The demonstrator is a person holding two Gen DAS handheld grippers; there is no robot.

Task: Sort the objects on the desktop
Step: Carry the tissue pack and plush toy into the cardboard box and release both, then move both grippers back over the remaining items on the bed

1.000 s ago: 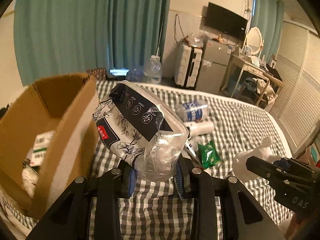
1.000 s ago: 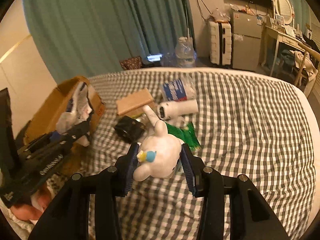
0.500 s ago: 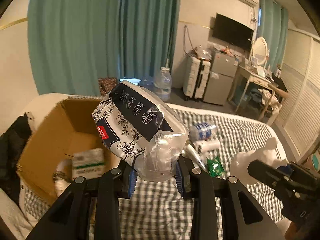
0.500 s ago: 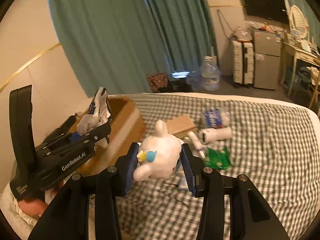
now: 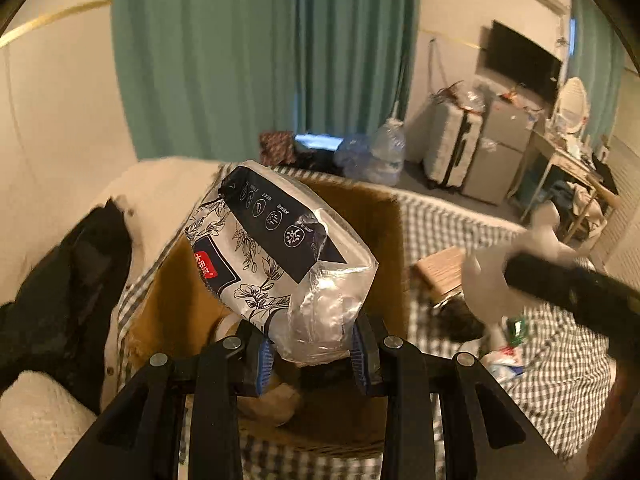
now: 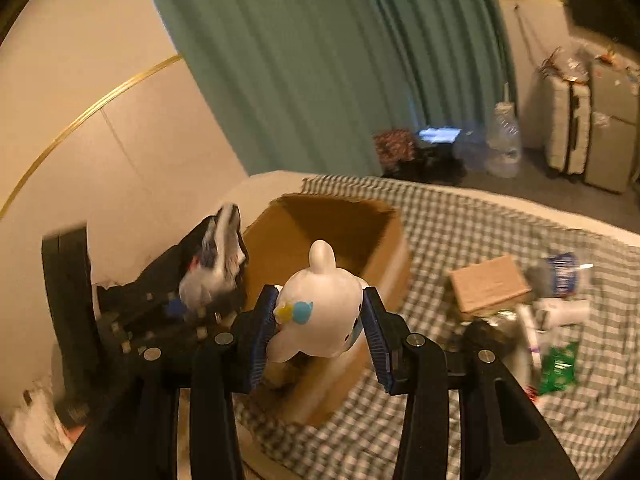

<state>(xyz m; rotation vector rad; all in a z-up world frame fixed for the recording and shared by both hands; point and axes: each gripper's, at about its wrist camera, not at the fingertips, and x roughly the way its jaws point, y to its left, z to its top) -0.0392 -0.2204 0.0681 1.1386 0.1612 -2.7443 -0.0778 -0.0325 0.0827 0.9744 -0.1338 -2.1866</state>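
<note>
Between the blue pads of the left gripper, in the left wrist view, a crinkly plastic pack with black-and-white flower print and a red label was clamped at its lower end, tilting up and to the left. It hung over the open cardboard box, which sat on the checked bedspread. A black garment lay left of the box. At the right edge the right gripper showed as a blurred dark bar carrying a white toy figure. A flat brown carton lay on the spread beyond it.

From the right wrist view, the right gripper had its pads pressed on both sides of the white toy figure, whose ear pointed up and whose yellow and blue mark faced the left pad. It was held just before the near edge of the cardboard box. To the left, blurred, the left gripper held the plastic pack beside the box's left wall. Right of the box, the brown carton, a green wrapper and a blue-labelled pack lay near one another on the bedspread.
</note>
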